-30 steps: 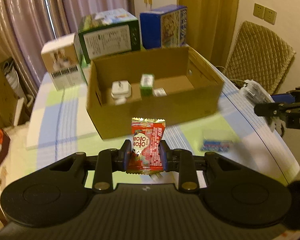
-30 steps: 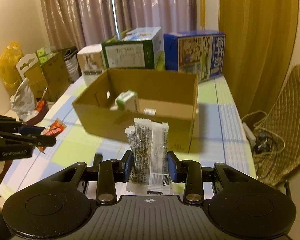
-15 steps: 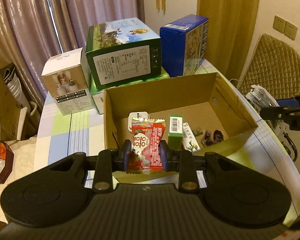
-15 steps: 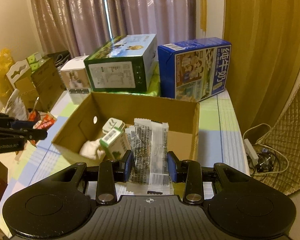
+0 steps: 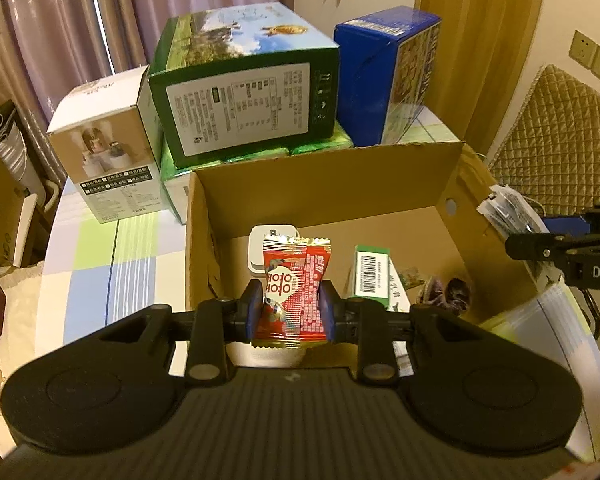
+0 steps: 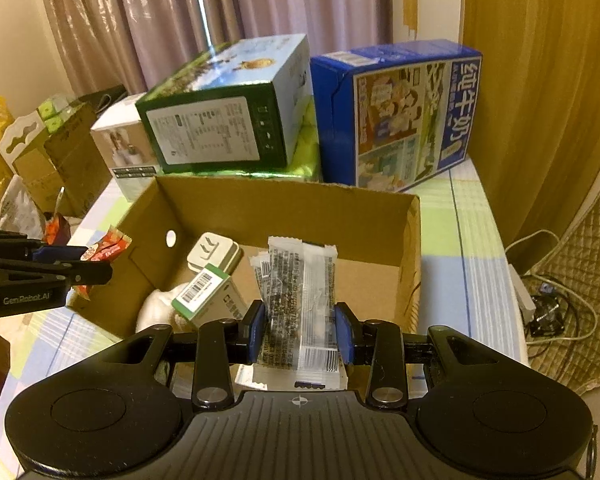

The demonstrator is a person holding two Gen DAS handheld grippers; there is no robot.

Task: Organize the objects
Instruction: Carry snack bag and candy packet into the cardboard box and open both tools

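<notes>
My left gripper (image 5: 290, 312) is shut on a red snack packet (image 5: 294, 284) and hangs over the near left part of the open cardboard box (image 5: 332, 172). My right gripper (image 6: 300, 330) is shut on a clear black-printed wrapper (image 6: 300, 296) above the box's near wall (image 6: 408, 256). Inside the box lie a white tin (image 6: 214, 254), a small green-and-white carton (image 6: 204, 292) and some dark wrapped sweets (image 5: 444, 296). The left gripper with its red packet (image 6: 106, 248) also shows at the left edge of the right wrist view; the right gripper's fingers (image 5: 548, 246) show at the right of the left wrist view.
Behind the cardboard box stand a green carton (image 5: 244, 92), a blue milk carton (image 6: 400, 112) and a white box (image 5: 108, 144) on the checked tablecloth (image 5: 104, 268). A quilted chair (image 5: 556, 148) stands to the right, with cables (image 6: 548, 308) on the floor.
Both grippers have moved forward and up, from in front of the box to over its opening. Each still holds its packet.
</notes>
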